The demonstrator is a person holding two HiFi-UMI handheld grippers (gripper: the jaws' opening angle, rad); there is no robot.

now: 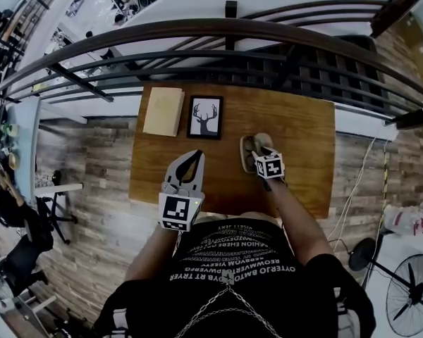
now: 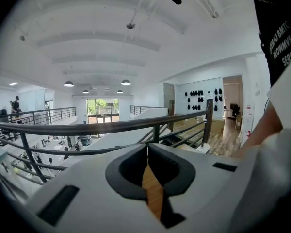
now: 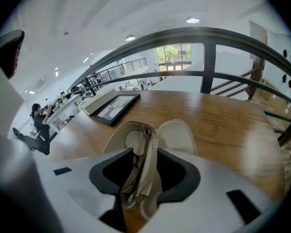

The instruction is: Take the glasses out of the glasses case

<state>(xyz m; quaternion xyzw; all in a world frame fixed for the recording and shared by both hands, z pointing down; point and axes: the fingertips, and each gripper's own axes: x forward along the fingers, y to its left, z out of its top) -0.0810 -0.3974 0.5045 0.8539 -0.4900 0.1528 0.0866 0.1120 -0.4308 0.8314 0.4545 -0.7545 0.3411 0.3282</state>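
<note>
A beige glasses case (image 1: 247,145) lies open on the wooden table (image 1: 303,139), right of centre. In the right gripper view its two halves (image 3: 177,132) spread apart, and thin metal-framed glasses (image 3: 136,142) rest in the left half. My right gripper (image 3: 144,155) reaches into the case. Its jaws are closed on the glasses' wire frame together with a beige strip that stands between them. In the head view the right gripper (image 1: 259,153) sits just over the case. My left gripper (image 1: 195,155) hovers above the table's near edge, shut and empty, about a hand's width left of the case. In its own view the left gripper (image 2: 147,149) aims at the railing.
A framed deer picture (image 1: 205,117) and a tan book (image 1: 163,111) lie at the table's far left. Both also show in the right gripper view, the picture (image 3: 117,106) next to the book (image 3: 98,102). A dark metal railing (image 1: 225,41) runs just beyond the table, above a lower floor.
</note>
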